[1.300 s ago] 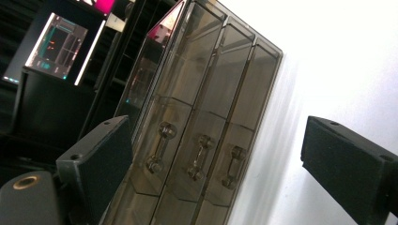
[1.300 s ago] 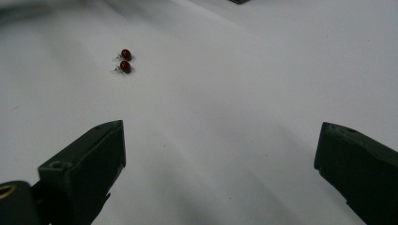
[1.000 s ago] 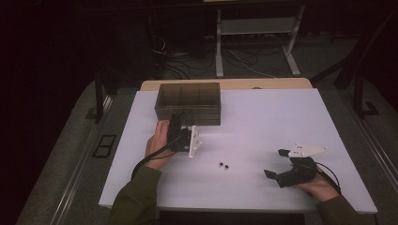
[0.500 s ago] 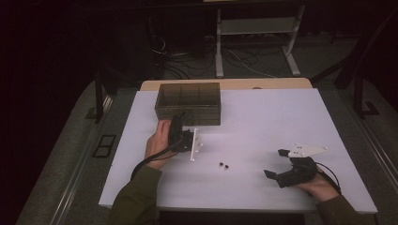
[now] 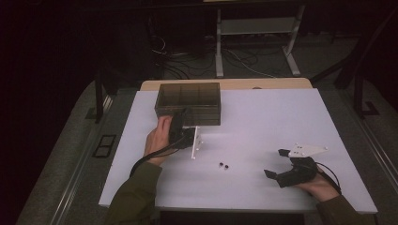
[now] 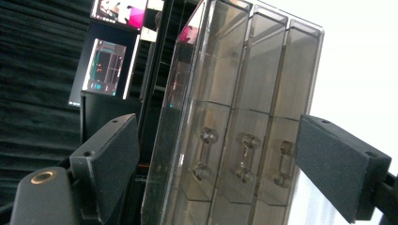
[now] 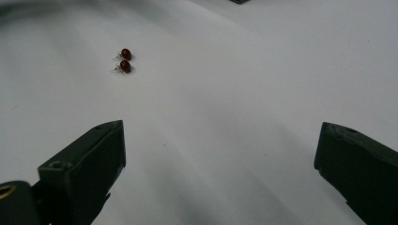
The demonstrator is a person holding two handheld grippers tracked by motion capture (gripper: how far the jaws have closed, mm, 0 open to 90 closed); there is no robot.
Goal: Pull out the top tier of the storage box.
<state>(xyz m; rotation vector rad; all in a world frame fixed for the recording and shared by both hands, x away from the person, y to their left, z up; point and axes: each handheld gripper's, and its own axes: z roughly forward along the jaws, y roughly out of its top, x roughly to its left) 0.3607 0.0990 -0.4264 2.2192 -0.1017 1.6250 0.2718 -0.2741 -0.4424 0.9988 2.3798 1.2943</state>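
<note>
Left gripper point(image 5: 184, 129) is at the box point(image 5: 188, 102) on the far left of the desk point(image 5: 263, 117), its jaws just closing in around the near corner, pads not yet pressing. Right gripper point(image 5: 277, 164) rests wide open near right, beads point(image 5: 223, 165) lying apart to its left.

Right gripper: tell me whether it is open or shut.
Open. The right gripper has its jaws standing wide apart with bare table between them; the two red beads lie apart, ahead of it.
</note>
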